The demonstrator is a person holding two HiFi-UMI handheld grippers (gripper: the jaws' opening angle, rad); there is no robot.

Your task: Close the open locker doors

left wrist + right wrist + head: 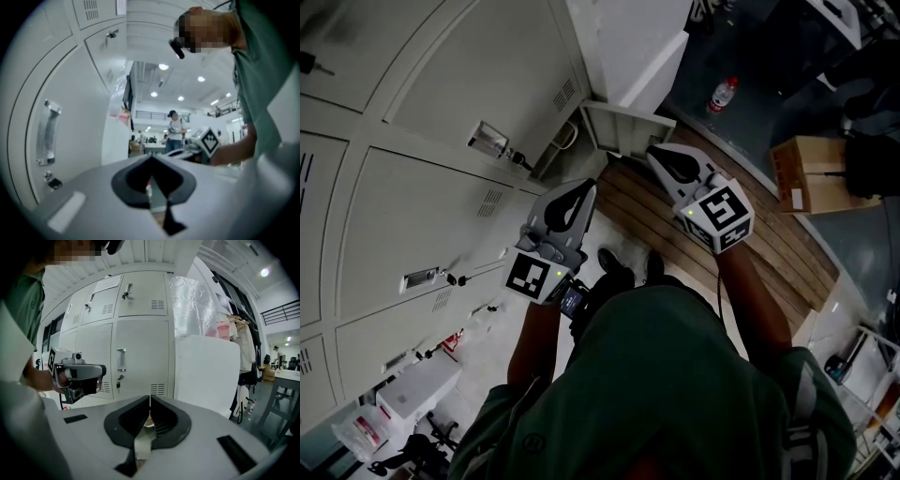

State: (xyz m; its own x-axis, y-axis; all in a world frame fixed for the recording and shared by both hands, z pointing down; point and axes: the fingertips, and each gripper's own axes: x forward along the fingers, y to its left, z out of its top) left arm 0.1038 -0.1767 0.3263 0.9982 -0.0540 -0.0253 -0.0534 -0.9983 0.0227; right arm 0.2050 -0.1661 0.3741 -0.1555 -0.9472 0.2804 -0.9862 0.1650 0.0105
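your green shirt fills the bottom of the head view, with both forearms reaching out past it.
- left gripper: jaws pressed together at the tips, nothing between them. it is held close beside the bank of lockers, which runs along its left side.
- right gripper: jaws likewise pressed together and empty. it is held over the wooden slat floor, near the left one but apart from it.
- locker door: in the right gripper view it faces you and sits flush in its frame. it has an upright handle and a key hanging just below. the doors around it look flush too. neither gripper touches any of them.
- white panel: stands just right of the lockers, with a crinkled foil sheet above it.
- water bottle: upright on the dark floor beyond the slats.
- cardboard box: on the same dark floor, well apart from the bottle.
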